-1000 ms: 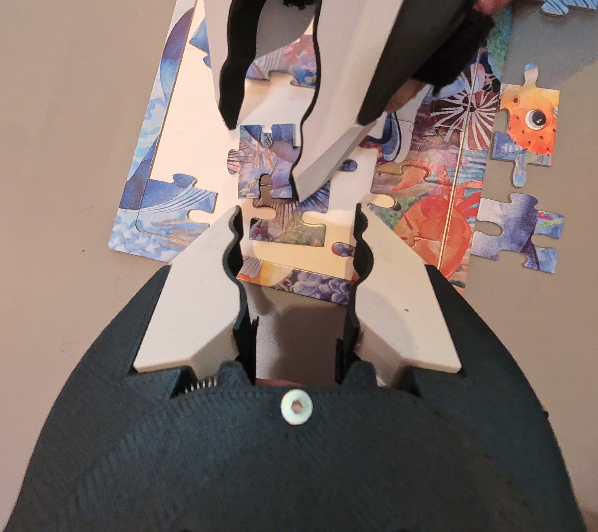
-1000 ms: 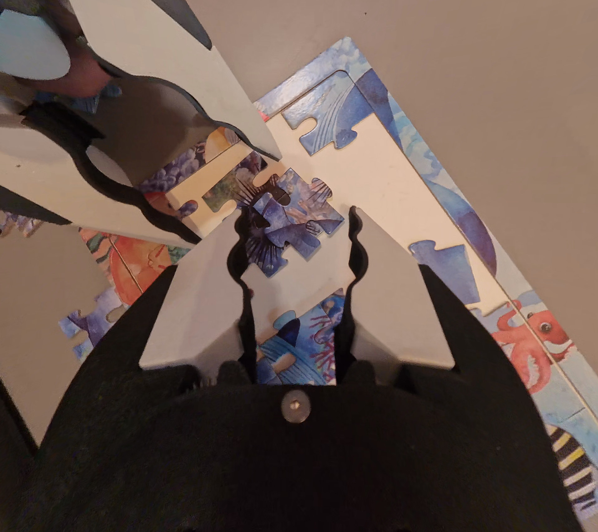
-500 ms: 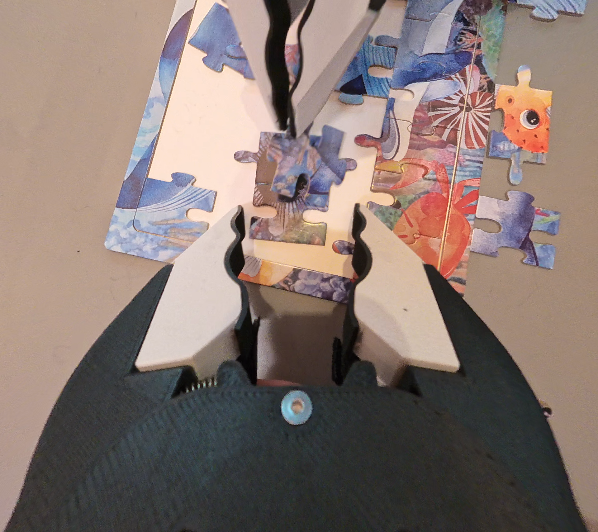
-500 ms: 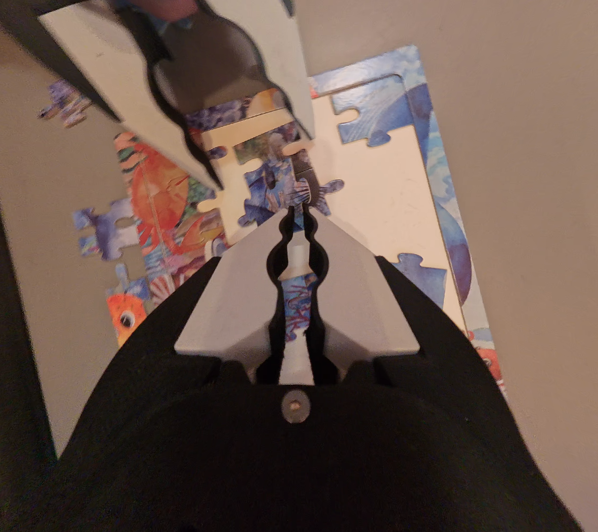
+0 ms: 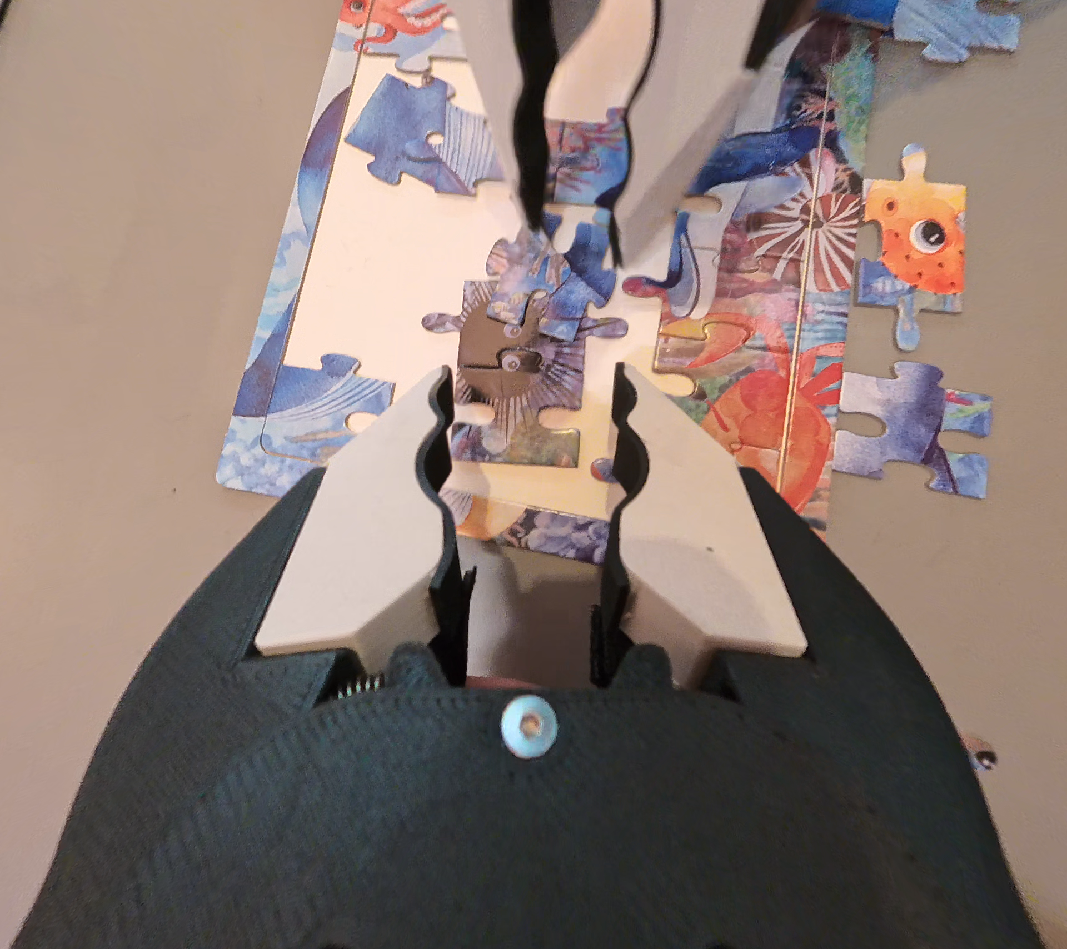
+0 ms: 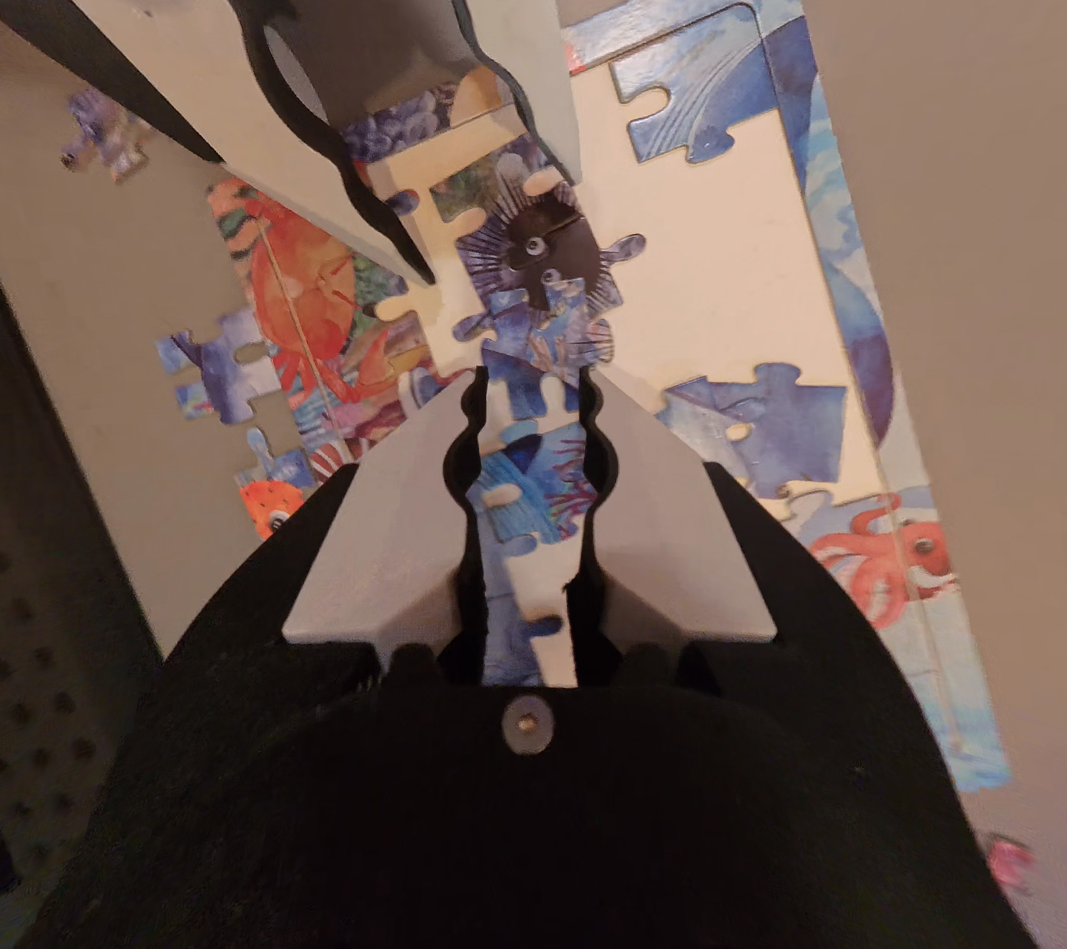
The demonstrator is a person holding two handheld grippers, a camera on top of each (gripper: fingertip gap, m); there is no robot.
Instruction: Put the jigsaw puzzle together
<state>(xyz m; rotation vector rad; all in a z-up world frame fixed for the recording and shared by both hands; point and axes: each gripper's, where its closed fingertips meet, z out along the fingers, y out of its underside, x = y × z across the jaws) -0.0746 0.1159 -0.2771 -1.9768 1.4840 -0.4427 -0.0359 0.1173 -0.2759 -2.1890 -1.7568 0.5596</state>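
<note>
My left tongs (image 5: pixel 528 373) stood apart and empty, low at the near edge of the tray (image 5: pixel 369 240), straddling the urchin piece (image 5: pixel 514 373). My right tongs (image 6: pixel 534 378) were partly apart, tips just at the blue piece (image 6: pixel 537 344); whether they touched it I could not tell. That piece lay mid-tray, its near end riding up on the urchin piece's far edge, long axis running near to far, slightly skewed. I judged the risk plain: pressing it while skewed would jam the tab or shove the urchin piece out of line. Loose pieces (image 5: pixel 912 425) lay off the tray to the right.
</note>
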